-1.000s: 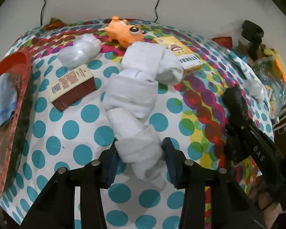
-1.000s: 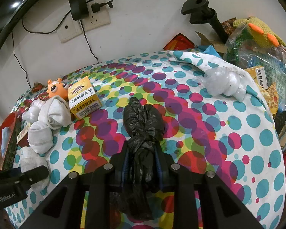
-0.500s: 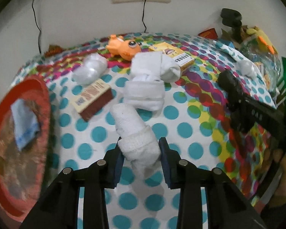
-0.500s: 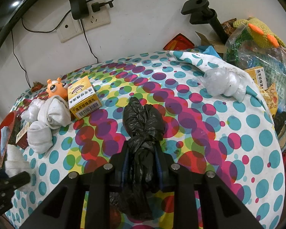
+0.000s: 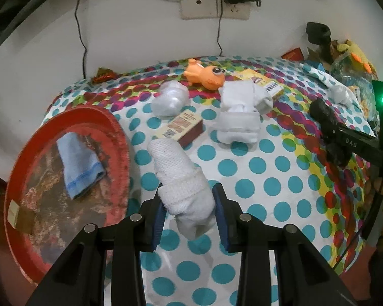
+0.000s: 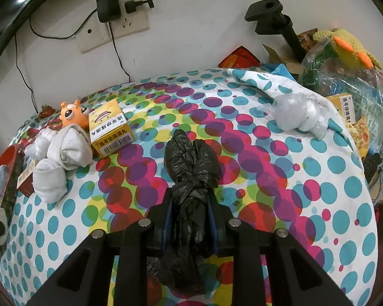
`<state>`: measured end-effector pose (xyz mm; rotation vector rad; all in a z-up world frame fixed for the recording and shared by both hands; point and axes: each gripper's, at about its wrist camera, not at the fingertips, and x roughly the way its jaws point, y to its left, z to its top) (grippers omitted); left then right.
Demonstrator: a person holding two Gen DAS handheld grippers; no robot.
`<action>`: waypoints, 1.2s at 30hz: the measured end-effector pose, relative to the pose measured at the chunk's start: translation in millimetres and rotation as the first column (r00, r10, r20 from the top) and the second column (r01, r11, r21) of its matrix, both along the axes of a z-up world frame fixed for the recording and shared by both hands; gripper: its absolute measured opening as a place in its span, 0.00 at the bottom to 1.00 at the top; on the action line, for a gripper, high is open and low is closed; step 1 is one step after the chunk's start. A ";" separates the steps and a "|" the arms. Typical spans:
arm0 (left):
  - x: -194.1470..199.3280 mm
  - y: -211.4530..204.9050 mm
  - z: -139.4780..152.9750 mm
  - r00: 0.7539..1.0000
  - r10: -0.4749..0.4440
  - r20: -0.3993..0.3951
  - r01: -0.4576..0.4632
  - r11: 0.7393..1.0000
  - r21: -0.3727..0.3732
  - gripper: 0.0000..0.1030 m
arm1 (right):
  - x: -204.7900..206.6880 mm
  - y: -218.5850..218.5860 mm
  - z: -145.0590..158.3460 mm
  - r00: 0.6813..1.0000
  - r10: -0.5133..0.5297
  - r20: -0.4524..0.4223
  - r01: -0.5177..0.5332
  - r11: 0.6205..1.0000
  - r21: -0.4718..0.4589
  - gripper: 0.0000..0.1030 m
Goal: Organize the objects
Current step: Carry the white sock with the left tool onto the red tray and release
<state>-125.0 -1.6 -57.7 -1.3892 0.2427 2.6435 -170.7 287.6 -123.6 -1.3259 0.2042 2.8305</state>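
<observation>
- Left gripper (image 5: 189,210), black with blue pads, clamped on a rolled white knitted sock (image 5: 181,178); sock lifted above the polka-dot tablecloth (image 5: 268,191), tip pointing toward 11 o'clock.
- At 9 o'clock of that sock, a round red tray (image 5: 120,137) with a worn surface, holding a folded light-blue cloth (image 5: 78,163).
- Beyond the sock at 12 o'clock, a small brown-and-cream cardboard box (image 5: 182,128) lying flat; touching it at 11 o'clock, a crumpled white plastic bundle (image 5: 169,98).
- At 1 o'clock, two more rolled white socks (image 5: 238,113) piled together, resting against a yellow carton (image 5: 270,86); orange big-eyed plastic toy (image 5: 204,75) behind them.
- Right gripper (image 6: 190,219) closed narrow around a knotted black plastic bag (image 6: 191,168); bag stretched toward 12 o'clock over the cloth's purple and red dots.
- From the right wrist, yellow carton at 10 o'clock, a white plastic bundle (image 6: 298,117) at 2 o'clock.
</observation>
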 end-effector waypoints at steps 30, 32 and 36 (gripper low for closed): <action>5.8 -109.4 10.9 0.975 0.223 -0.008 -0.223 0.975 -0.016 0.32 | -0.4 -1.4 -0.5 1.000 -0.001 0.002 0.001 1.000 0.014 0.24; 6.7 -119.7 9.5 0.970 0.244 -0.010 -0.244 0.970 -0.025 0.32 | -0.3 -1.4 -0.8 1.000 0.000 0.002 0.000 1.000 0.014 0.24; 9.6 -142.8 5.2 0.960 0.281 -0.003 -0.281 0.959 -0.025 0.32 | -0.2 -0.9 -1.4 1.000 0.000 0.002 0.000 1.000 0.015 0.24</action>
